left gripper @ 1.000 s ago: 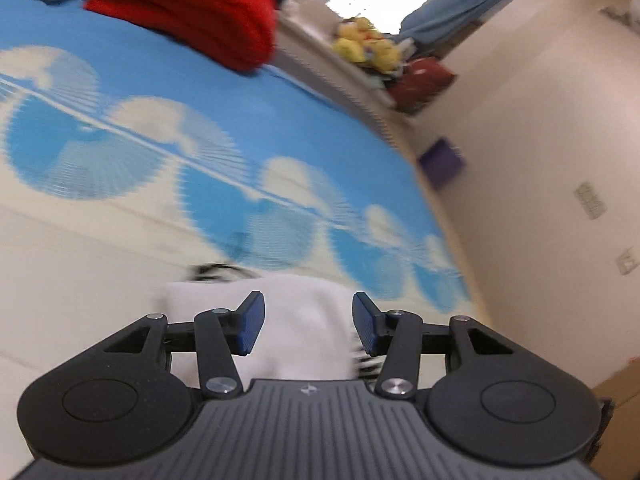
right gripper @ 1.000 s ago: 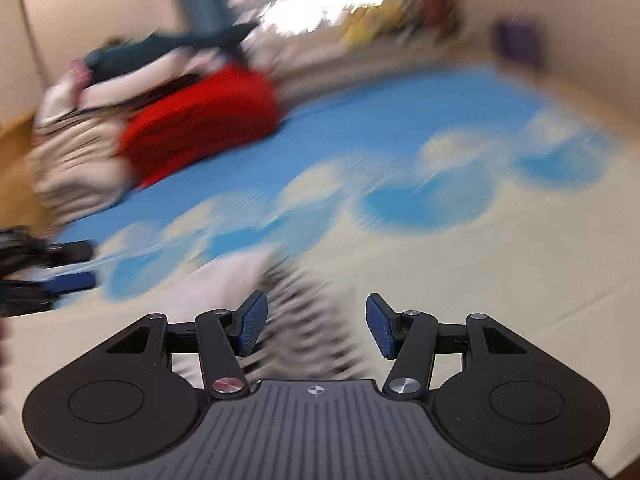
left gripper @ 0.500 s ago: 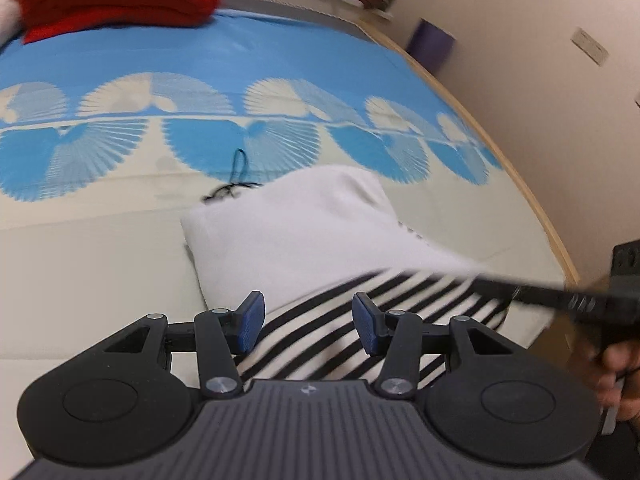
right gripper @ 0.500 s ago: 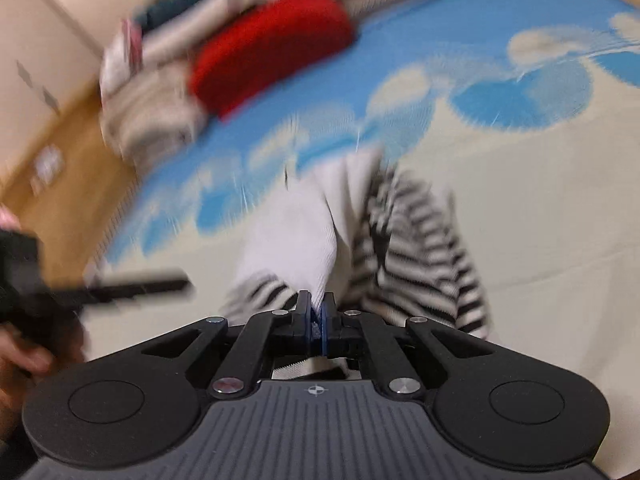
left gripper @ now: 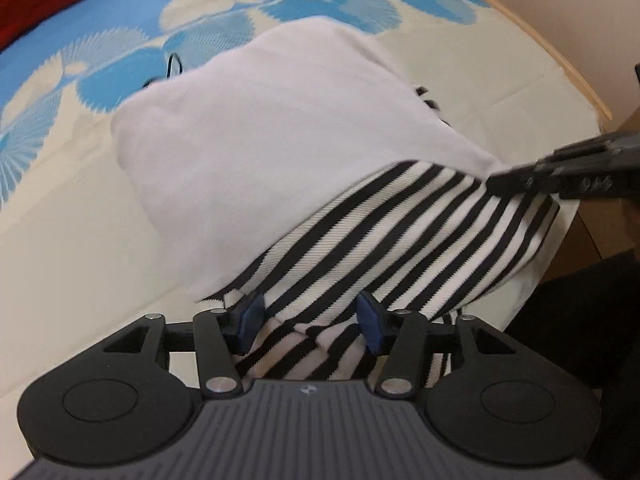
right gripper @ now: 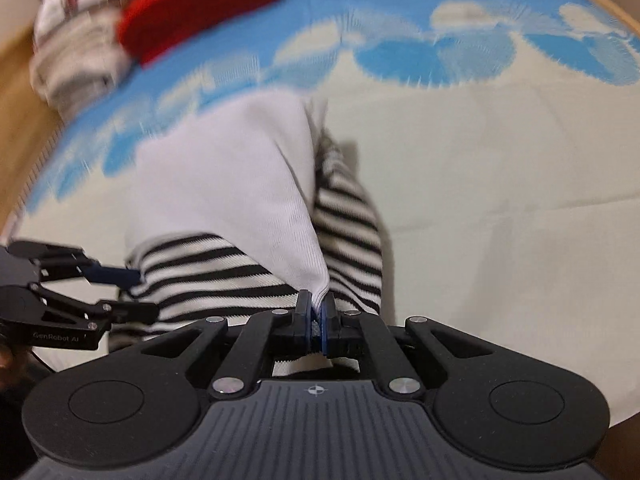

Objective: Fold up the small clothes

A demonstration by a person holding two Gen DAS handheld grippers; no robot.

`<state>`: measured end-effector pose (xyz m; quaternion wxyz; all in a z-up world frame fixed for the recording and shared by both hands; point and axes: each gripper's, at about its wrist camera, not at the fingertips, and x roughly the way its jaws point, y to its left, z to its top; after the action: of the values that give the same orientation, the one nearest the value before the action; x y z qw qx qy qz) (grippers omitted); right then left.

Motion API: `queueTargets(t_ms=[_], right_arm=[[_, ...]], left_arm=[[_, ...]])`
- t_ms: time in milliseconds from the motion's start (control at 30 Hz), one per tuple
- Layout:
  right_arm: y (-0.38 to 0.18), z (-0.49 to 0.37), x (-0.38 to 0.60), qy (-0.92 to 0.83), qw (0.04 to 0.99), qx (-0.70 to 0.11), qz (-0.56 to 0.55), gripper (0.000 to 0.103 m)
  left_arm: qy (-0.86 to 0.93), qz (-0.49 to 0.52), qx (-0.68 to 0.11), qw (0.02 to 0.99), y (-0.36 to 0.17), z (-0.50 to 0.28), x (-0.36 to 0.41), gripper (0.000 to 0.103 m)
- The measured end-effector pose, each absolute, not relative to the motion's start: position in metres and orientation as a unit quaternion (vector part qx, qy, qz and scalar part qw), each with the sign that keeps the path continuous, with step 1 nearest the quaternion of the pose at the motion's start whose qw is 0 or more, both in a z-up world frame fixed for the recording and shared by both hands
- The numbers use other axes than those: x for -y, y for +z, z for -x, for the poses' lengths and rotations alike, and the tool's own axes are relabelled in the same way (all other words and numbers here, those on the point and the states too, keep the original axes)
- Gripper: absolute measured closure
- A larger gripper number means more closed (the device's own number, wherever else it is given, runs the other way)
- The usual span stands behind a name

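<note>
A small garment, white on top (left gripper: 260, 128) with a black-and-white striped part (left gripper: 400, 232), lies on the cream and blue mat. My left gripper (left gripper: 308, 320) is open, its jaws either side of the striped edge nearest me. My right gripper (right gripper: 316, 316) is shut on the garment's corner, where the white cloth (right gripper: 240, 184) meets the stripes (right gripper: 224, 272). The right gripper also shows at the right of the left wrist view (left gripper: 560, 176), and the left gripper shows at the left of the right wrist view (right gripper: 116, 292).
A red folded cloth (right gripper: 200, 4) and a pile of pale clothes (right gripper: 76, 64) sit at the far end of the mat (right gripper: 480, 180). A thin black cord (left gripper: 172, 68) lies just beyond the garment. A wooden edge (left gripper: 560, 56) borders the mat on the right.
My right gripper has shut on the garment's corner. My left gripper has moved down to the striped edge and stayed open. Both views have tilted toward the garment.
</note>
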<state>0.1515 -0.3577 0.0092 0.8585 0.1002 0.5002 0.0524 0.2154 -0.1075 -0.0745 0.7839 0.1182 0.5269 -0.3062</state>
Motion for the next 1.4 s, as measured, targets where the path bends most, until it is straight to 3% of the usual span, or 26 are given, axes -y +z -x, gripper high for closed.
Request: queueTargets(t_ms=[200, 300, 333, 467, 767, 867, 967, 1033, 1167, 1300, 1400], right_arm=[[-0.017, -0.172, 0.336, 0.014, 0.834, -0.552, -0.025, 0.100], [-0.017, -0.174, 0.338, 0.011, 0.830, -0.557, -0.030, 0.100], [-0.017, -0.174, 0.340, 0.011, 0.829, -0.557, -0.034, 0.100], [-0.014, -0.169, 0.339, 0.013, 0.831, -0.554, -0.035, 0.099], [-0.017, -0.176, 0.340, 0.014, 0.830, -0.557, -0.037, 0.099], [-0.017, -0.177, 0.341, 0.015, 0.828, -0.559, -0.039, 0.099], [-0.016, -0.178, 0.340, 0.015, 0.828, -0.559, -0.042, 0.099], [-0.013, -0.179, 0.340, 0.018, 0.830, -0.554, -0.058, 0.099], [-0.004, -0.184, 0.340, 0.062, 0.832, -0.530, -0.151, 0.099], [0.005, -0.190, 0.325, 0.108, 0.839, -0.495, -0.200, 0.099], [0.005, -0.193, 0.307, 0.120, 0.842, -0.494, -0.183, 0.099]], left_arm=[[-0.315, 0.009, -0.535, 0.784, -0.054, -0.236, 0.067, 0.041], [-0.249, 0.115, -0.515, 0.812, -0.050, -0.259, 0.031, 0.024], [-0.217, 0.151, -0.511, 0.818, -0.053, -0.267, 0.019, 0.022], [-0.167, 0.277, -0.521, 0.790, -0.080, -0.299, -0.005, 0.022], [-0.158, 0.374, -0.536, 0.740, -0.137, -0.337, 0.019, 0.018], [-0.162, 0.380, -0.538, 0.735, -0.147, -0.340, 0.027, 0.022], [-0.178, 0.345, -0.530, 0.754, -0.139, -0.345, 0.031, 0.060], [-0.188, 0.330, -0.510, 0.772, -0.121, -0.345, 0.025, 0.070], [-0.154, 0.278, -0.444, 0.838, -0.075, -0.344, -0.003, 0.068], [-0.105, 0.234, -0.390, 0.884, -0.042, -0.343, -0.041, 0.047], [-0.101, 0.219, -0.380, 0.893, -0.024, -0.329, -0.065, 0.047]])
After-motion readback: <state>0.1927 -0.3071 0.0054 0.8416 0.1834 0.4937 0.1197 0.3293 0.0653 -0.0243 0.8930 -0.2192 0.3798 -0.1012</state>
